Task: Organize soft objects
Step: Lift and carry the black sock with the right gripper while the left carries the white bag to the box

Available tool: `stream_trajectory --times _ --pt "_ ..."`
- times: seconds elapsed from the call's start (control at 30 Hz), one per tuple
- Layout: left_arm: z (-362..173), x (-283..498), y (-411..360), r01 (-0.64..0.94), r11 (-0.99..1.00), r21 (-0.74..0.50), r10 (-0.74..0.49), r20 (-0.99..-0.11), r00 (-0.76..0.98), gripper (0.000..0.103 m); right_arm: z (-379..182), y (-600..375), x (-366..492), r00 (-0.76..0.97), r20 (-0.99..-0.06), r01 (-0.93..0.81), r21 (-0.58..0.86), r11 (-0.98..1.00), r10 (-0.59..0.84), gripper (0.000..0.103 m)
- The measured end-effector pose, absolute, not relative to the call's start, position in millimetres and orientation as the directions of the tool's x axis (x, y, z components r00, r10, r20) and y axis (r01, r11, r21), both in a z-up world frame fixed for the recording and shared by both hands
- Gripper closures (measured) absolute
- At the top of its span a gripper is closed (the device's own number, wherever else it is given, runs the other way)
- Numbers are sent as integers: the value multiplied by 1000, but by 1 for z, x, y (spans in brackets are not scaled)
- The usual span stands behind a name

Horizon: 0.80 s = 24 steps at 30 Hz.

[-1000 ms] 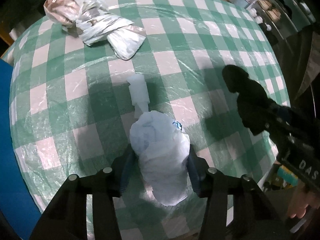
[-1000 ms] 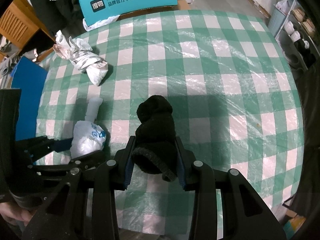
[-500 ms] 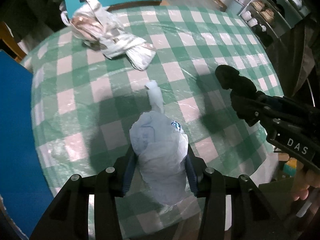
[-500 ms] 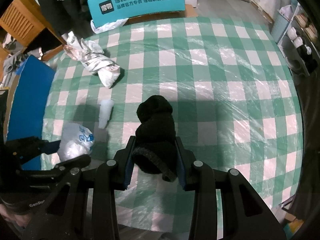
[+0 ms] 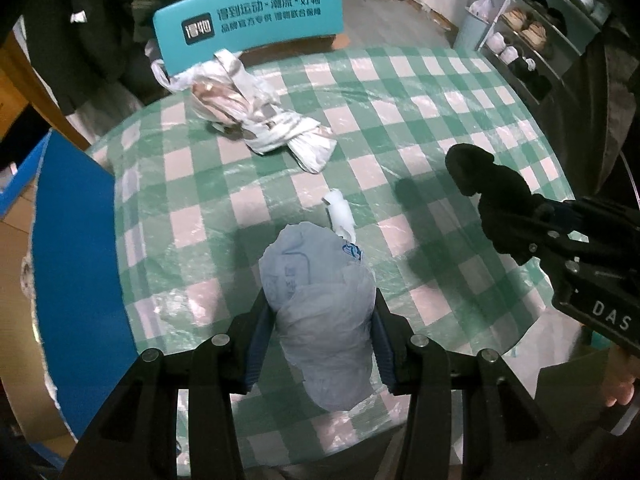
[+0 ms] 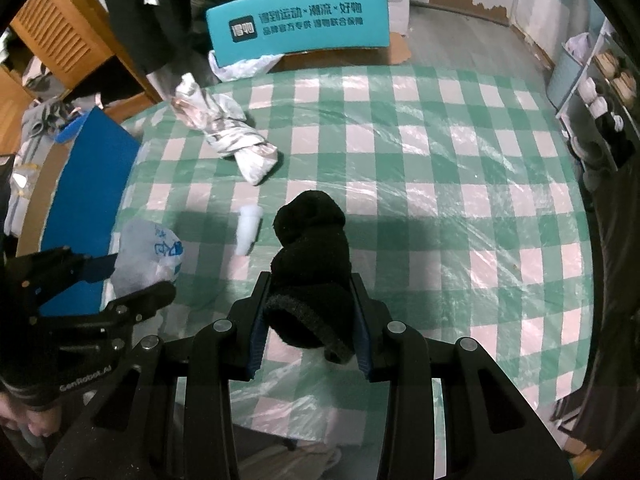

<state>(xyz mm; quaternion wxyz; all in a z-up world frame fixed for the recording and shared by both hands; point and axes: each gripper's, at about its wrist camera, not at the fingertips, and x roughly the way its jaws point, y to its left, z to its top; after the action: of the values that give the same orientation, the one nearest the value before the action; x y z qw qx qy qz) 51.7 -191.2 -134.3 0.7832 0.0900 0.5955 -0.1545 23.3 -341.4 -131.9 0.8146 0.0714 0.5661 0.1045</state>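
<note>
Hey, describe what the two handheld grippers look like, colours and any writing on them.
Both are matte black with angular fork-like frames, silver round screw heads and blue pads lining the jaws. The left gripper shows white "GenRobot.AI" lettering on its body in the right wrist view; the right gripper shows white letters "DAS" in the left wrist view. No cables are clearly visible.

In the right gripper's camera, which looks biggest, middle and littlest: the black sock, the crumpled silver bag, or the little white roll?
1. Rolled black sock, but it is nearest the camera, so that may mislead.
2. Crumpled silver plastic bag.
3. Small white roll.

Green-checked table (image 6: pixel 440 160), grey floor (image 6: pixel 460 36)
</note>
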Motion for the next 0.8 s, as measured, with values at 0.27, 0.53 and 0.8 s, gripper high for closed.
stream_trajectory --times 0.27,0.53,0.8 --pt "-115 44 -184 359 933 9 -109 -945 307 57 -113 -331 16 363 -896 -122 227 966 256 68" --pt "-100 38 -171 346 937 50 -83 -930 359 57 -98 -316 14 382 -886 -154 218 964 262 68" --pt "-83 34 -153 321 943 86 -54 -913 405 57 -83 -297 12 397 -876 -195 212 958 274 68"
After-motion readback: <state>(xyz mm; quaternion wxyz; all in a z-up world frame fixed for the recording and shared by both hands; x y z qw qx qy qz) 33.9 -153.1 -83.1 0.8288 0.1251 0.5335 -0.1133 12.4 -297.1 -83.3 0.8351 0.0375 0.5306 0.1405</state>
